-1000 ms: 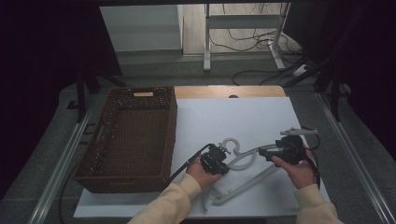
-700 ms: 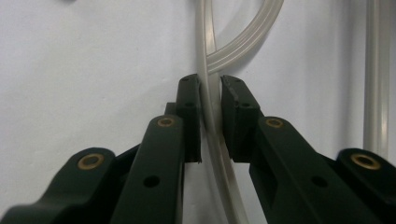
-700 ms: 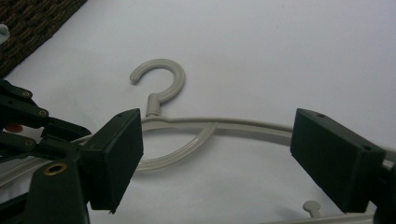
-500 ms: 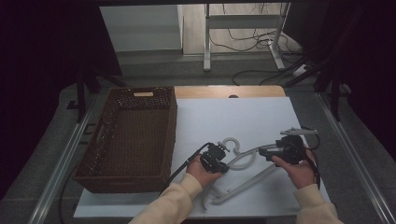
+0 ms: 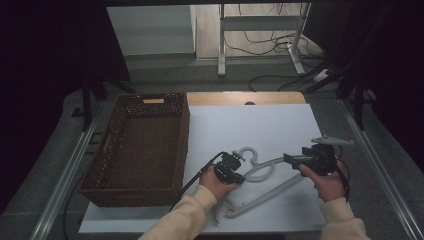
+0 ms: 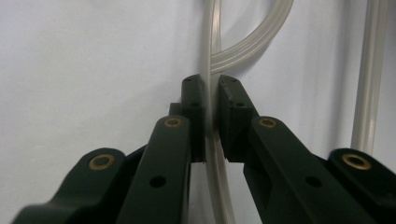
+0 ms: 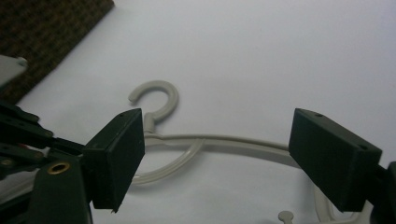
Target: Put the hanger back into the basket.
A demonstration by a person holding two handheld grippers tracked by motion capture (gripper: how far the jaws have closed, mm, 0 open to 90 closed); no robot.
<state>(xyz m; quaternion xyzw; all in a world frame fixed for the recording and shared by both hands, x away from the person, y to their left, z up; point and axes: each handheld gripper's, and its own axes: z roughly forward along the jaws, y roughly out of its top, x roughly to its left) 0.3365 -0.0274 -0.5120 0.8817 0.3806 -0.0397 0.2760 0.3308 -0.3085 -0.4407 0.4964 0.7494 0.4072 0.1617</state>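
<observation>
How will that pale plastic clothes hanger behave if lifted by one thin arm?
The pale plastic clothes hanger looks thin and ribbed, so probably light and slightly springy rather than floppy. The left gripper pinches one narrow strand off-centre, so it will likely swing or pivot. Smooth plastic may slip; the right gripper, open around the arm, could steady it.

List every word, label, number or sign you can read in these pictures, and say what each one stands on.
None: no readable text stands on anything here.
The pale tag on the far wall of the brown basket: too small and blurred to show any writing.
The white hanger, the white tabletop and the black left gripper and right gripper: no print, brand or number shows.
</observation>
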